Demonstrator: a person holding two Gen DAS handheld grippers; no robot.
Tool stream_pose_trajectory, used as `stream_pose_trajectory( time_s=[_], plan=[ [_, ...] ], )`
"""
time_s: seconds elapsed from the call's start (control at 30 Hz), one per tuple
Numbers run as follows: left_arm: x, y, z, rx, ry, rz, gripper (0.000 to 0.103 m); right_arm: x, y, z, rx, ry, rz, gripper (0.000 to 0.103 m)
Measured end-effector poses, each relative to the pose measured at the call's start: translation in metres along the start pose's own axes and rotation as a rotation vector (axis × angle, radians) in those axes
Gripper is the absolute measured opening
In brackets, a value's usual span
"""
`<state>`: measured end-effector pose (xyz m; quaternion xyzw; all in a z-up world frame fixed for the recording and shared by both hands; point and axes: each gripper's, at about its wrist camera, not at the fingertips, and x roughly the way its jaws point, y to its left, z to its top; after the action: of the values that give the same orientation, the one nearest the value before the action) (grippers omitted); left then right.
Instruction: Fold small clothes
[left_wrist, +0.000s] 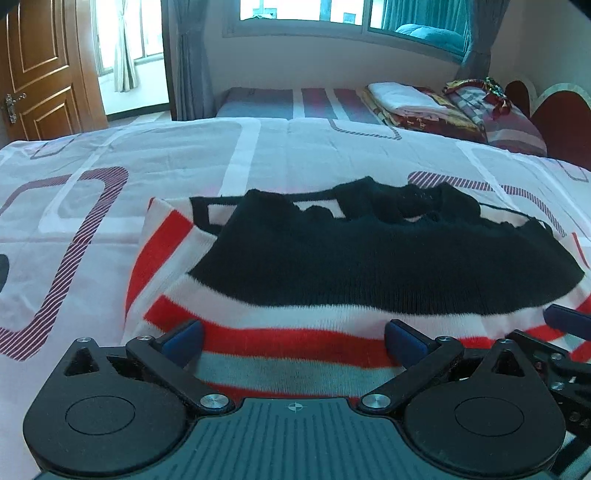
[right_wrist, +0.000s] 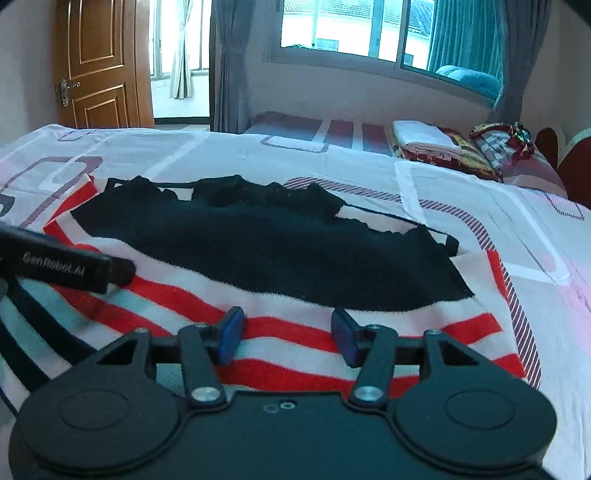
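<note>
Black knit top (left_wrist: 388, 266) lies spread on a striped sweater (left_wrist: 288, 339) on the bed (left_wrist: 184, 155), seemingly not yet folded; left hand-held gripper (left_wrist: 293, 341) and right hand-held gripper (right_wrist: 288, 336) hover released at its near edge.

Patterned bedsheet (left_wrist: 258, 155), wooden door (left_wrist: 40, 66), folded bedding (left_wrist: 417, 103), window (right_wrist: 351, 29).

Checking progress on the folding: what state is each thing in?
Striped sweater: spread flat on bed, unfolded.
Black knit top: lying on the sweater, rumpled.
Left gripper: open, over sweater hem.
Right gripper: open, over sweater hem.
Door: open.
</note>
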<state>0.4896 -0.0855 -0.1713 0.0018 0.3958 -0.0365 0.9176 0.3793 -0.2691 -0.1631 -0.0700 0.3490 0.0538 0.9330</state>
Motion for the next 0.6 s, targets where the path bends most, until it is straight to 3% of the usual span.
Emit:
stream_pose_trajectory(
  time_s=[0.07,0.17,0.3,0.4,0.6],
  plan=[
    [0.001,0.000,0.001,-0.004,-0.004,0.000,0.103,-0.001,-0.003,0.003,0.025,0.005,0.010,0.052],
    [-0.001,-0.001,0.000,-0.009,-0.002,0.004,0.103,-0.013,-0.008,0.008,0.099,-0.053,0.022,0.052],
    [-0.008,0.001,-0.002,-0.006,0.018,0.003,0.103,-0.003,0.002,0.004,0.074,0.003,0.039,0.054],
    [-0.020,0.004,-0.008,-0.003,0.023,0.010,0.103,-0.004,0.006,0.003,0.048,-0.002,0.022,0.055],
    [-0.050,0.011,-0.032,-0.026,0.034,0.002,0.103,-0.024,0.007,0.006,0.092,-0.030,0.085,0.057]
  ],
)
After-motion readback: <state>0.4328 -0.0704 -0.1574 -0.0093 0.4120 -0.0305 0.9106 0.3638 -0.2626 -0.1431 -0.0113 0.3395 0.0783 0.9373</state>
